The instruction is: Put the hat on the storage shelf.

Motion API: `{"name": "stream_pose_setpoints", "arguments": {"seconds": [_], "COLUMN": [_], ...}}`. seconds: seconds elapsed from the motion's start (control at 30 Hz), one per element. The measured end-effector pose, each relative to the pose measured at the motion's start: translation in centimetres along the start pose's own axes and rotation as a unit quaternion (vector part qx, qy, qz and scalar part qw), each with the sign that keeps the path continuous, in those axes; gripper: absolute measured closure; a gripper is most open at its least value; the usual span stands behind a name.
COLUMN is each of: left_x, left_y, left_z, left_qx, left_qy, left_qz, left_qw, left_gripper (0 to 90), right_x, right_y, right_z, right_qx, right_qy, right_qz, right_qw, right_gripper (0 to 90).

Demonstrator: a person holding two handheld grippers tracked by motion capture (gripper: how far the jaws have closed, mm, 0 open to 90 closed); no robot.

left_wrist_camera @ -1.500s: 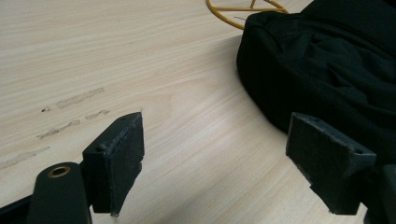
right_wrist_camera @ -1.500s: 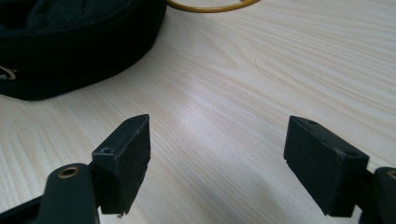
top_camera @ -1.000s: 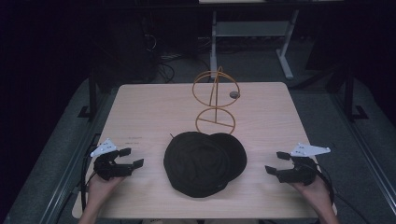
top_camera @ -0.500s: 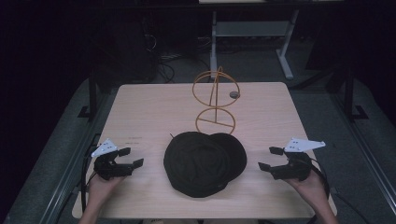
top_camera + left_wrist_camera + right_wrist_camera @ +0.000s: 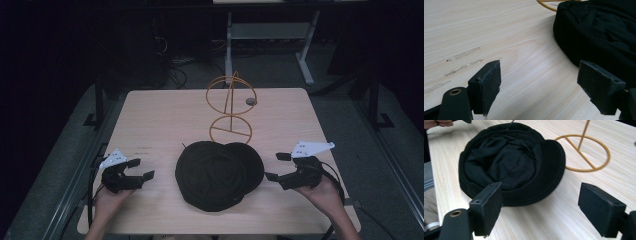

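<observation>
A pale wooden table [image 5: 150,120] stands on grey floor [image 5: 65,150]. Behind it — darkness, tangled cables [image 5: 175,65], a white desk frame [image 5: 305,55].

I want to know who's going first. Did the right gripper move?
Yes. The right gripper has slid left across the table, closer to the black cap, with its jaws open.

We've bare table [image 5: 150,120] on both flanks; the hat [image 5: 218,174] and wire stand [image 5: 230,111] block the middle.
</observation>
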State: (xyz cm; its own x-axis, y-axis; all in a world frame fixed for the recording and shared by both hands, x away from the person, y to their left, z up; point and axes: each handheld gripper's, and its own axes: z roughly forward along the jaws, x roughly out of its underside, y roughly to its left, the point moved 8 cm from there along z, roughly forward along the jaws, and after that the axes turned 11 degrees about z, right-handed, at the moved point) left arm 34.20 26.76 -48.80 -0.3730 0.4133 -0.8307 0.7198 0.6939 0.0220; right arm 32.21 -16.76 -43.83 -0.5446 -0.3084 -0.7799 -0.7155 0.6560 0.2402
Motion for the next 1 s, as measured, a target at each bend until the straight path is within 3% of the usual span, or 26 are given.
{"name": "stream_pose_setpoints", "arguments": {"seconds": [0.47, 1.0], "left_x": [0.0, 0.1], "left_y": [0.1, 0.2], "left_z": [0.0, 0.0], "left_qx": [-0.004, -0.004], "left_qy": [0.002, 0.002], "left_qz": [0.003, 0.004], "left_qw": [1.0, 1.0], "left_gripper": [18.7, 18.7], "right_x": [-1.9, -2.1], "right_y": [2.8, 7.5], "right_z": [2.3, 6.2], "right_qx": [-0.032, -0.075], "right_qy": [0.02, 0.058], "right_qz": [-0.029, -0.063], "right_qw": [0.9989, 0.9935], "right_gripper": [18.9, 18.7]}}
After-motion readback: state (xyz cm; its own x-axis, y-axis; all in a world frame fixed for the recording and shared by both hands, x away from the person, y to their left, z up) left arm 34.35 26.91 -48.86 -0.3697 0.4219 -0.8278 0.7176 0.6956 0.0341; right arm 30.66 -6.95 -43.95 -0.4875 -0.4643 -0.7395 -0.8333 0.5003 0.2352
